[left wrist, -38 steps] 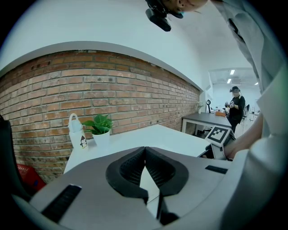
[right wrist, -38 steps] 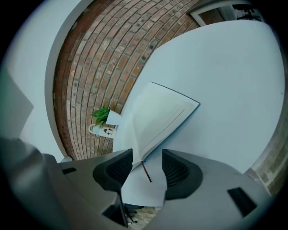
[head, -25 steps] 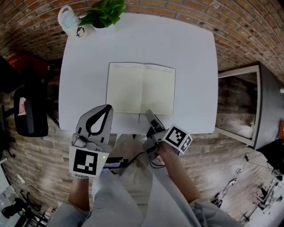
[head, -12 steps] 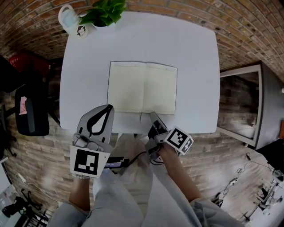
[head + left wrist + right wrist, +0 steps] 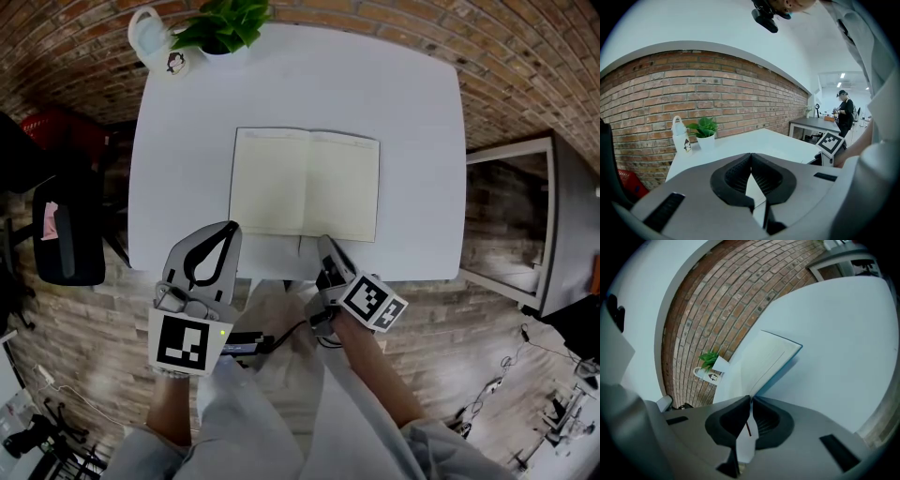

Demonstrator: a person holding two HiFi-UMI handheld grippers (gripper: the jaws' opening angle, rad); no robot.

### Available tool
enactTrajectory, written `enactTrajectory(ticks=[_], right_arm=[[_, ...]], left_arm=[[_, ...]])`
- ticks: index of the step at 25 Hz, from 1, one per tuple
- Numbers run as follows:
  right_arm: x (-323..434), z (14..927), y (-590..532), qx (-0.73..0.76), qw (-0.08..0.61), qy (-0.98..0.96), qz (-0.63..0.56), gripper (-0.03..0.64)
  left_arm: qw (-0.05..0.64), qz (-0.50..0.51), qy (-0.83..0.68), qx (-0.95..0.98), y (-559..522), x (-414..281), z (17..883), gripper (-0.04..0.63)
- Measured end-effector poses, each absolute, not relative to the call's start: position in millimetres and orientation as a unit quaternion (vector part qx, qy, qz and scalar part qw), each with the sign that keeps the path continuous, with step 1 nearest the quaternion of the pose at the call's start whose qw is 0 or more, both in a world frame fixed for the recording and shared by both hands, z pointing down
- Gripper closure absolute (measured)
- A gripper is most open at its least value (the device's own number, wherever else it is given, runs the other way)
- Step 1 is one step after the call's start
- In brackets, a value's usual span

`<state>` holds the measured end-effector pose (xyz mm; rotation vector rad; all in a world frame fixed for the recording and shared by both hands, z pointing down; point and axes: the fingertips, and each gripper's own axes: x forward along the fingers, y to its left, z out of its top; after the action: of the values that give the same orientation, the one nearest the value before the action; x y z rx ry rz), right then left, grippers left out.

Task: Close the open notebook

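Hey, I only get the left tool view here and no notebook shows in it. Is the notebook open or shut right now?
Observer: Open. The head view shows the notebook lying pages up on the white table.
Operator: Where are the right tool's tips?
Observer: The right tool has them at the notebook's near edge, just right of the spine.
Operator: Gripping it?
Observer: Its own view shows the jaws shut on that edge.

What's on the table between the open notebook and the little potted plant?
Nothing: the head view shows only bare white table between the open cream-paged notebook and the green potted plant.
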<state>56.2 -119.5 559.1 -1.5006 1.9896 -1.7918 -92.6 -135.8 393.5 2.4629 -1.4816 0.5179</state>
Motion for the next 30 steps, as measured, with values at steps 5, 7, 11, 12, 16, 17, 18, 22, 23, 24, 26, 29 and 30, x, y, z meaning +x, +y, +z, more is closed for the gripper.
enactTrajectory(ticks=[5,7,11,12,16,17,18,22,23,24,26,29,30], right_arm=[[51.9,552.3,-116.9,-0.490,0.001,0.681,-0.544,0.568],[50.8,551.6,-115.1,-0.490,-0.008,0.689,-0.535,0.568],[44.7,543.7,-114.9,-0.487,-0.028,0.709,-0.509,0.569],[42.6,541.3,-114.9,-0.483,-0.038,0.719,-0.499,0.569],[35.0,535.7,-113.5,-0.472,-0.083,0.752,-0.453,0.569],[33.5,534.6,-113.3,-0.470,-0.091,0.757,-0.445,0.569],[32.0,533.3,-113.2,-0.468,-0.098,0.762,-0.437,0.569],[25.9,528.0,-113.4,-0.463,-0.134,0.782,-0.394,0.569],[24.4,527.4,-113.3,-0.462,-0.143,0.786,-0.385,0.569],[22.9,527.0,-113.0,-0.462,-0.150,0.788,-0.378,0.569],[20.0,526.4,-112.1,-0.460,-0.163,0.793,-0.365,0.569],[14.6,525.0,-111.3,-0.456,-0.188,0.802,-0.337,0.569],[12.3,524.7,-111.2,-0.453,-0.198,0.806,-0.325,0.569]], left_arm=[[0.106,0.176,-0.506,0.838,-130.6,-94.8,390.6,0.577],[0.104,0.175,-0.507,0.837,-127.9,-95.3,389.1,0.577],[0.104,0.173,-0.514,0.834,-122.8,-100.5,385.8,0.577],[0.105,0.173,-0.516,0.832,-121.5,-102.1,385.2,0.577],[0.106,0.172,-0.524,0.828,-116.0,-108.3,384.2,0.577],[0.105,0.173,-0.525,0.827,-114.8,-109.4,384.1,0.577],[0.105,0.173,-0.526,0.826,-113.7,-110.3,383.8,0.577],[0.102,0.174,-0.526,0.826,-110.0,-112.8,382.7,0.577],[0.102,0.173,-0.527,0.826,-109.2,-113.3,382.4,0.577],[0.102,0.172,-0.528,0.825,-108.3,-113.9,382.2,0.577],[0.102,0.172,-0.531,0.824,-106.3,-115.5,381.8,0.577],[0.101,0.173,-0.536,0.820,-104.2,-120.3,380.8,0.577],[0.100,0.172,-0.538,0.819,-103.6,-122.3,380.5,0.577]])
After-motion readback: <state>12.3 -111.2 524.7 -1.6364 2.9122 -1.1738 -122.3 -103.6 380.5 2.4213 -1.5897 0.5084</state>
